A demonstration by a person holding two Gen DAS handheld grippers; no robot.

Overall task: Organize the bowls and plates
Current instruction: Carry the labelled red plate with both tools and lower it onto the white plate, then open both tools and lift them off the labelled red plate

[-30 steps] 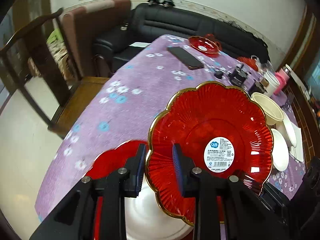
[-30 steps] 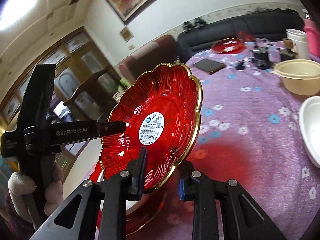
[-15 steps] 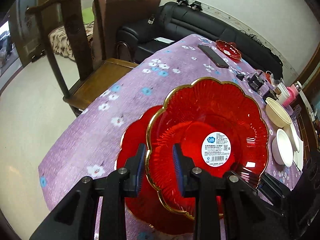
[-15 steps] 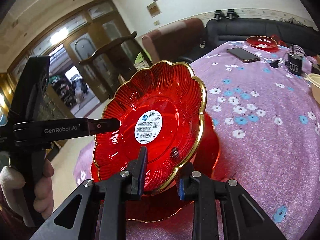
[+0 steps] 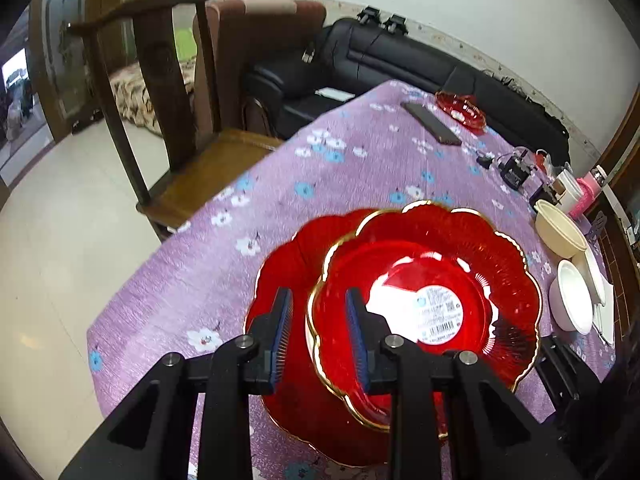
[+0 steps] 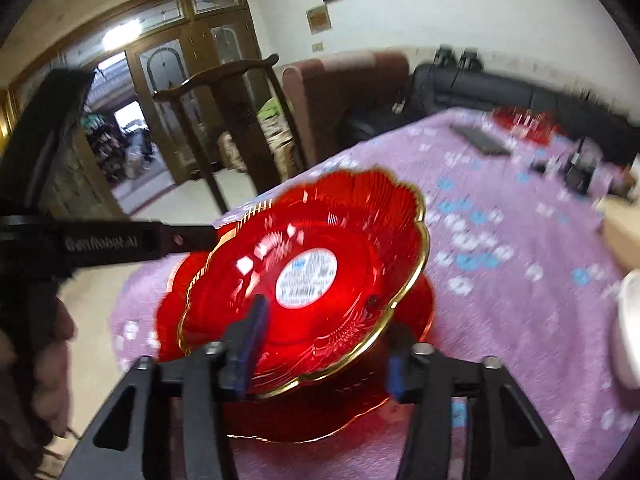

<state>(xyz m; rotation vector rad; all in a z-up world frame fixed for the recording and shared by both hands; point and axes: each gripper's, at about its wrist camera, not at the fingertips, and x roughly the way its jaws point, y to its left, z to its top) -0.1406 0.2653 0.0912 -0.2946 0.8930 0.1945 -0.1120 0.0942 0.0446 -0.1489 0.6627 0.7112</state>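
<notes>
Surface [image 5: 360,168], purple flowered cloth: broad bare stretch from 9 to 12 o'clock of the red stack; its near-left corner and long left edge fall away toward the wooden chair [image 5: 168,120] at 10 o'clock, so room for moving is best kept inboard. Lower red plate [image 5: 288,280]: flat on the surface near that corner, now bearing the upper one. Upper red plate [image 5: 432,276], gold-rimmed, label showing: a second ago lifted and steeply tilted, now lowered nearly flat onto the lower plate, sitting offset toward 2 o'clock, so the stacking step looks almost done but not squared. Cream bowl [image 5: 560,228] and white bowls [image 5: 572,300]: at 3 o'clock, close by the upper plate's rim, little clearance there. Right tongs [image 6: 324,344]: have just been opening, pads now apart, plate rim between them but unpressed. Left tongs [image 5: 318,332]: narrowly set across the upper plate's near rim; pads seem clear of it, so apart, not clamped.
</notes>
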